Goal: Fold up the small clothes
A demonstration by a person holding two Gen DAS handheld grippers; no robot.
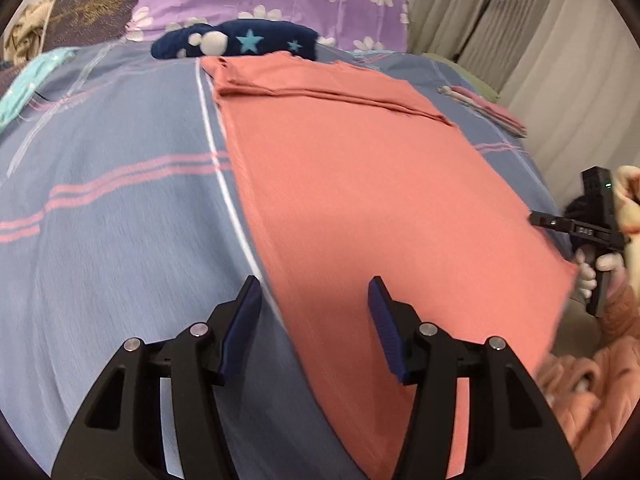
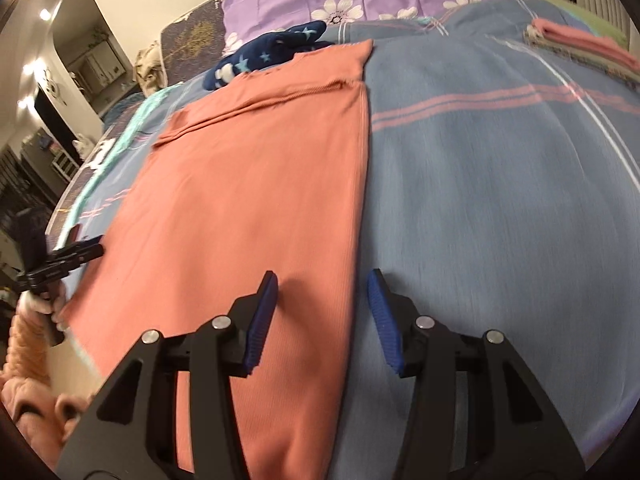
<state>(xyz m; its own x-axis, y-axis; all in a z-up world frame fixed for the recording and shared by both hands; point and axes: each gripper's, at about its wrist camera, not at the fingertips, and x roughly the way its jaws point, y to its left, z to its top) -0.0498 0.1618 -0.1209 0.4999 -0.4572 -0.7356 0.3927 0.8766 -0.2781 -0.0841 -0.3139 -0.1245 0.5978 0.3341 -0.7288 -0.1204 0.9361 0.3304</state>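
The coral top (image 1: 352,184) lay flat along the bed (image 1: 112,216), hem at its near edge. It looked thin, soft, light; best pinched at hem corners. Left gripper (image 1: 316,312) and right gripper (image 2: 322,306) stood open, holding nothing
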